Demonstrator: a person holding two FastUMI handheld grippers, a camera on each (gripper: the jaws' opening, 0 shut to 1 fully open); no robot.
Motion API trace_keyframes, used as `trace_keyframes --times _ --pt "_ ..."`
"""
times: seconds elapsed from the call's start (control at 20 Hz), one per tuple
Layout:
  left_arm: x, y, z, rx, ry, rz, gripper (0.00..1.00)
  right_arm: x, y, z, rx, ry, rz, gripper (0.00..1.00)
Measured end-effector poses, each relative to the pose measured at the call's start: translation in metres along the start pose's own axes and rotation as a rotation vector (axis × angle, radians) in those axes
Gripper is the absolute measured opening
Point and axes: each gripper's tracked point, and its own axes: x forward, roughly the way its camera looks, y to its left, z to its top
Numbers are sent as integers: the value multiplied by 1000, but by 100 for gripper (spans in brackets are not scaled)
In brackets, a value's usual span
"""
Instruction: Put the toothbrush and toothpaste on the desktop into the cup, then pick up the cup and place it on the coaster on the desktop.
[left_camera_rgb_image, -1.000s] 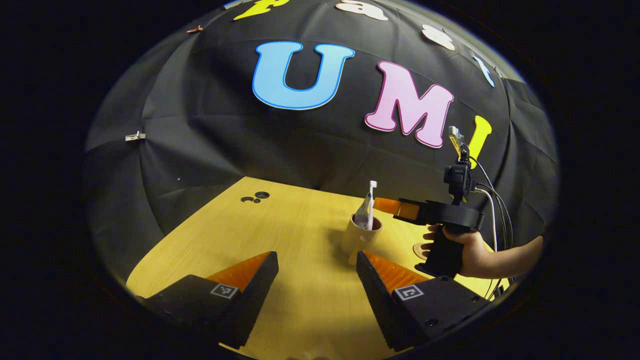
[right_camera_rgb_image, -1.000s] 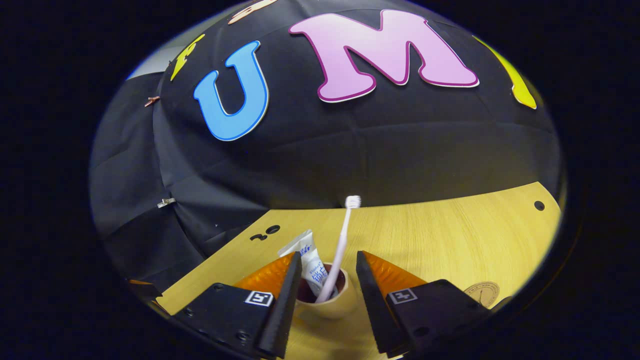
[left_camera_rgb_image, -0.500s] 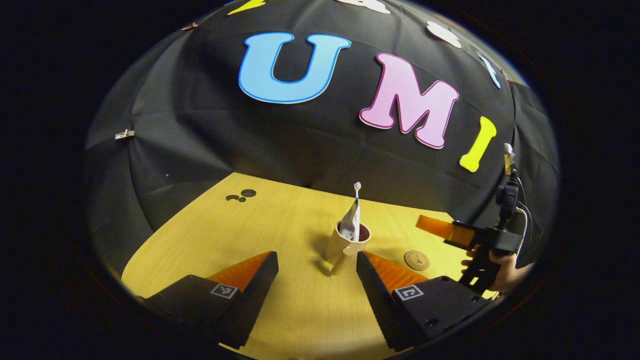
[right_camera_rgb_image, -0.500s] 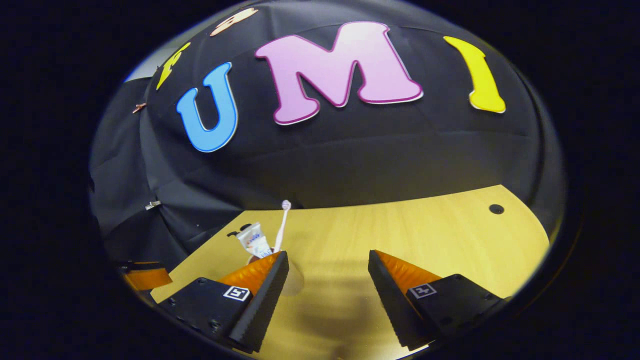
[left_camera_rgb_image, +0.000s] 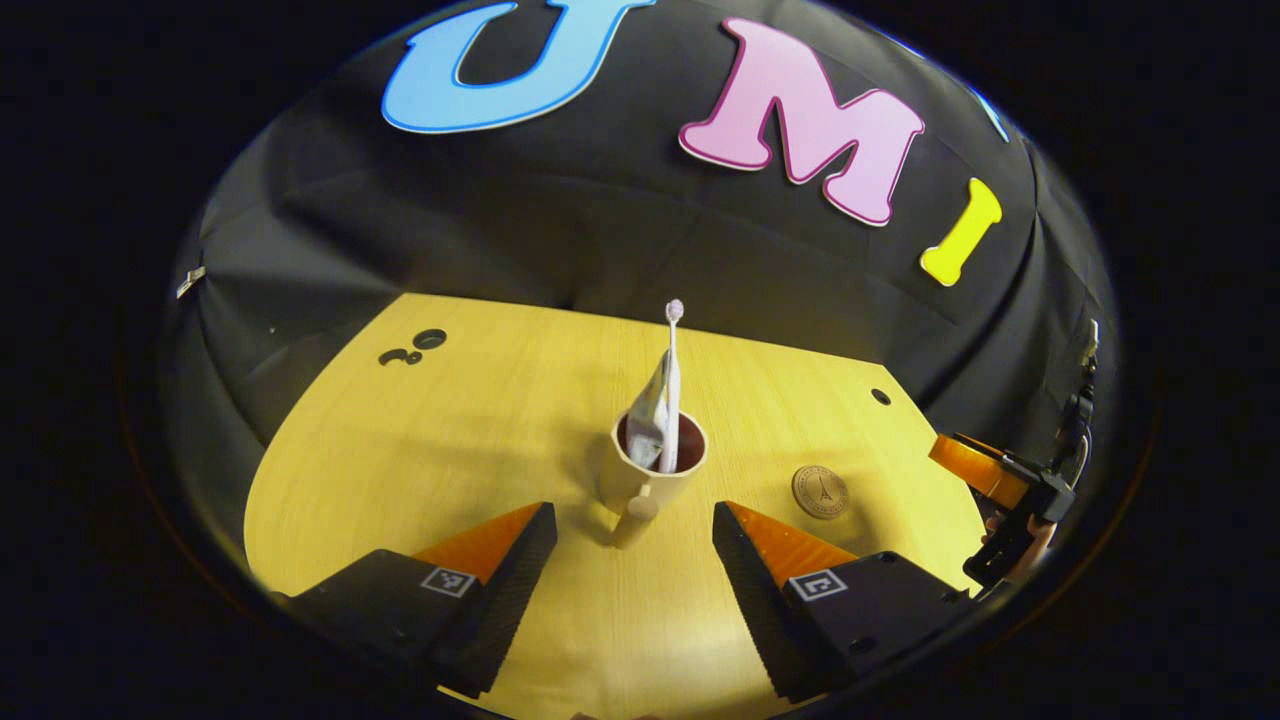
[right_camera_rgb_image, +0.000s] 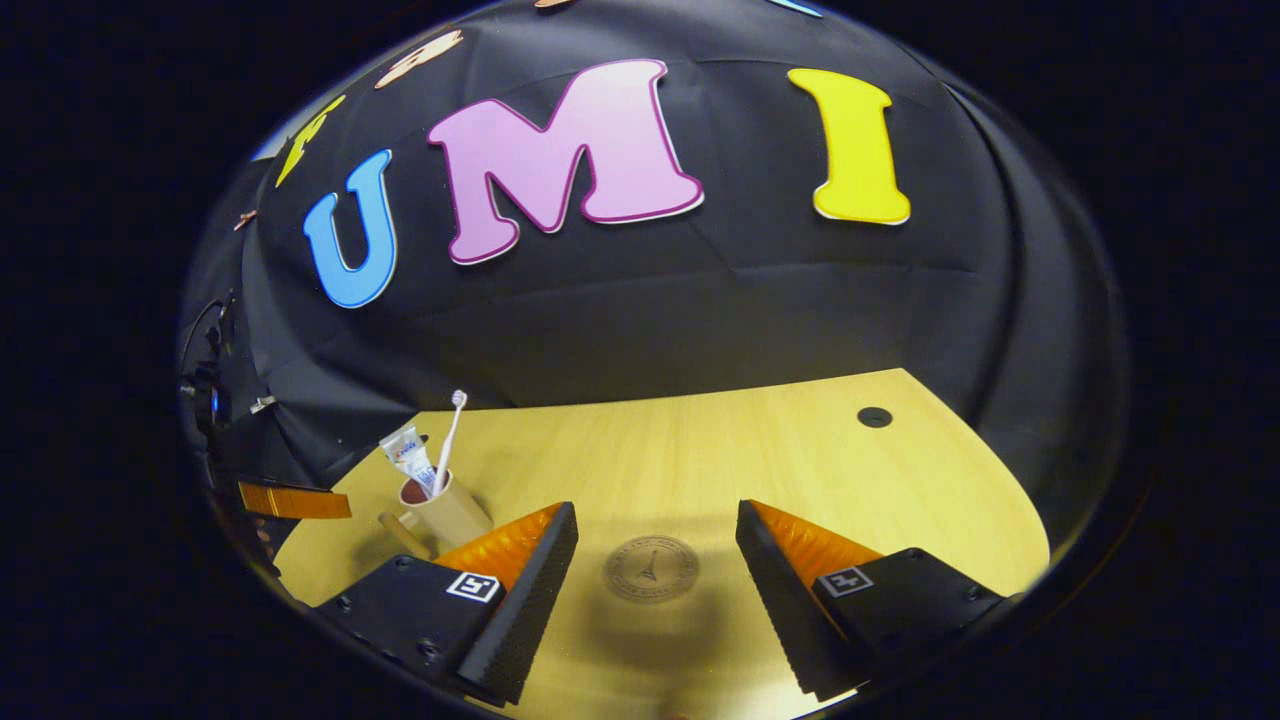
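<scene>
The bench (left_camera_rgb_image: 450, 440) is a smooth, pale wood-grain slab with a rounded edge and a few small dark holes. A second ago the right gripper (right_camera_rgb_image: 655, 590) hung directly over the cup; it has since pulled away to the right and now hovers above the coaster, jaws spread wide and holding nothing. In the left gripper view it sits at the far right rim, well apart from the cup. The left gripper (left_camera_rgb_image: 635, 580) has tipped down and lined up on the cup, jaws also wide open and empty, the handle pointing back between them.

That retreat suggests loading is finished and the lift comes next, probably by the left gripper.

The cup (left_camera_rgb_image: 650, 470) stands upright mid-bench, a matte tan cylinder with a dark inside and a stubby peg-like handle. The coaster (right_camera_rgb_image: 651, 568) is a thin flat disc, wood-toned with an embossed emblem, lying bare to the cup's right. The toothpaste (right_camera_rgb_image: 408, 458), a soft crimped white tube, leans inside the cup. The toothbrush (left_camera_rgb_image: 672, 380), a slim pale stick, stands beside it, bristles up.
</scene>
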Motion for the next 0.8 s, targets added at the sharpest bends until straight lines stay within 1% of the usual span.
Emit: trace_keyframes --times 0.15,0.4,0.65,0.8 --pt "21 -2 -14 22 100 1 97 -11 -30 -3 12 -1 -40 98" --pt "56 5 -32 67 256 39 97 -29 -75 -15 30 7 -84 98" --pt "79 13 -42 120 387 79 96 -35 -120 -18 74 10 -158 98" --pt "90 13 -39 134 437 81 94 -40 -139 -21 62 11 -188 98"
